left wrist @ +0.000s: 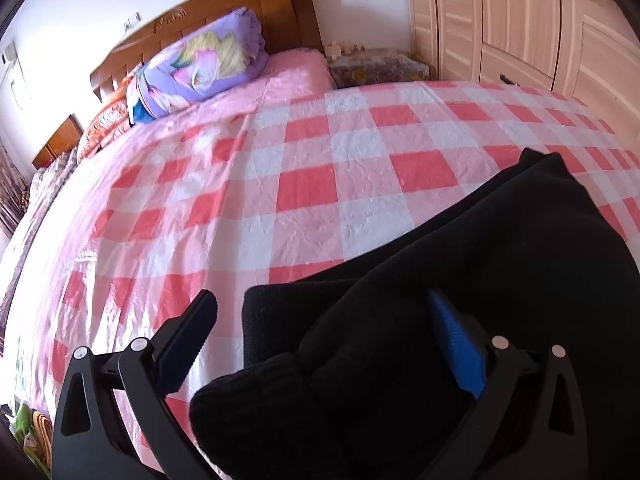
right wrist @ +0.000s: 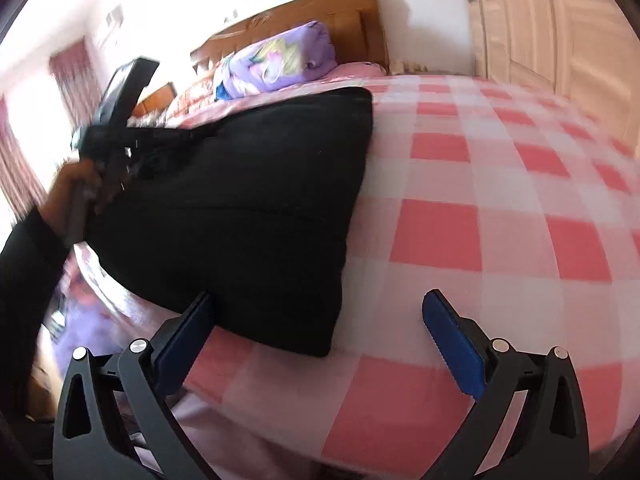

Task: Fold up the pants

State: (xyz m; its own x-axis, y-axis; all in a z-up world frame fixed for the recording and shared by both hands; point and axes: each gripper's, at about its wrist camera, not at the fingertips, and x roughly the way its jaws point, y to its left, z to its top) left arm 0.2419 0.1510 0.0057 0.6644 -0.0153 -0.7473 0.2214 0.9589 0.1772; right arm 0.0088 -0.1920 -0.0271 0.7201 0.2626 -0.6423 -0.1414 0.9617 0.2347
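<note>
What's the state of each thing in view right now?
left gripper: open, pants between its fingers
right gripper: open, holding nothing
black pants: folded, lying on the bed
checked bedsheet: spread flat, lightly creased
purple quilt: rolled up, at the headboard
wardrobe doors: closed

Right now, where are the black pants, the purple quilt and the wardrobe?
black pants [right wrist: 248, 200], right wrist view, middle of the folded cloth.
purple quilt [left wrist: 208, 60], left wrist view, its printed front.
wardrobe [left wrist: 520, 20], left wrist view, a door panel.
</note>
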